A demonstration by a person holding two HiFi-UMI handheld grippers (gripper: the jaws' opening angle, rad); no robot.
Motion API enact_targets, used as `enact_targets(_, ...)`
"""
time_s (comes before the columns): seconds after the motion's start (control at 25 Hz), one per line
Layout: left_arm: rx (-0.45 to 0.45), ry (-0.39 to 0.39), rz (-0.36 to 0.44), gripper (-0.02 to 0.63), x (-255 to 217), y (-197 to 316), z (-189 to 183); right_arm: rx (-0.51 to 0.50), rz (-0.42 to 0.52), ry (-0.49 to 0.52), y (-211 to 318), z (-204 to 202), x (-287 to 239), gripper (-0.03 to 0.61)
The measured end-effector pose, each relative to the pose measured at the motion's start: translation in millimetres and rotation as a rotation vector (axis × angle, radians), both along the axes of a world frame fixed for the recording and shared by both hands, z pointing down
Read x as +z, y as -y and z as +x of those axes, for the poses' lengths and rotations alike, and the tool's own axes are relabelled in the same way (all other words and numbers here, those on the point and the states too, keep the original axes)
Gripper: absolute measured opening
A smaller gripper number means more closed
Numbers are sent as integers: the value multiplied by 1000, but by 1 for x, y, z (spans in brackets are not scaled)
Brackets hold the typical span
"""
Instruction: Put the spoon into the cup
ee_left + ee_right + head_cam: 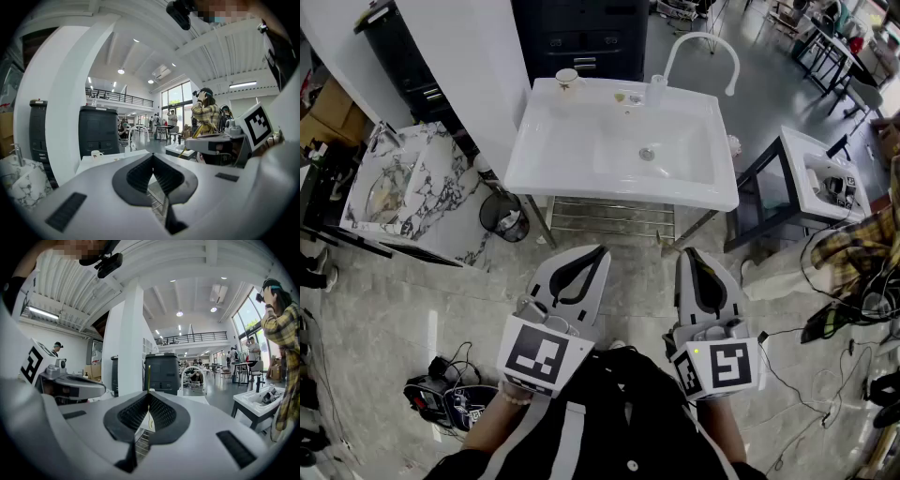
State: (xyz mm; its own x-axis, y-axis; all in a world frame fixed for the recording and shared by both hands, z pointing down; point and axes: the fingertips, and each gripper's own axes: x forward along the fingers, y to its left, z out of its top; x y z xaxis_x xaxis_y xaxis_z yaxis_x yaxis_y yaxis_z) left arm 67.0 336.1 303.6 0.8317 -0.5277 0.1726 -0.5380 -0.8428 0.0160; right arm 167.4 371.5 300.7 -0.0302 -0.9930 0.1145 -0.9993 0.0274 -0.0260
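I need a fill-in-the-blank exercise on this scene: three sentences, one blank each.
1. The right tongs are shut on a thin golden ___.
2. The small white ceramic cup stands at the back ___ corner of the white rectangular sink.
3. The left tongs are shut and hold ___.
Missing words: spoon; left; nothing.
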Motion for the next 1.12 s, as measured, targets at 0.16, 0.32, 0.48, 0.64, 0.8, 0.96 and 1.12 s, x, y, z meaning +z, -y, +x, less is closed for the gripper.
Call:
enact_targets(0.16, -1, -3, -3, 0, 0, 3, 1, -4, -3, -5, 3, 1, 0, 6)
enact_targets(0.32, 2, -3, 1, 0, -1, 2, -1, 0, -6, -8, 3, 1, -1, 6)
enact_targets(0.48, 0, -3, -1, 0, -1, 1, -1, 6, -7, -4, 2, 2, -1, 6)
enact_targets(0.64, 0, -2, 2, 0, -2, -2, 1, 6, 0, -3, -1, 4, -1, 6)
enact_targets(0.8, -5, -2, 6, 0, -4, -7, 8, 16, 16, 27, -6, 14, -5, 6)
enact_targets(0.96, -18, -10, 9, 0, -6, -14, 14, 18, 25, 12, -12, 23, -8, 6)
enact_targets(1.12, -62, -27, -3, 0, -7, -20, 18, -2, 18, 8, -18, 33, -5, 6)
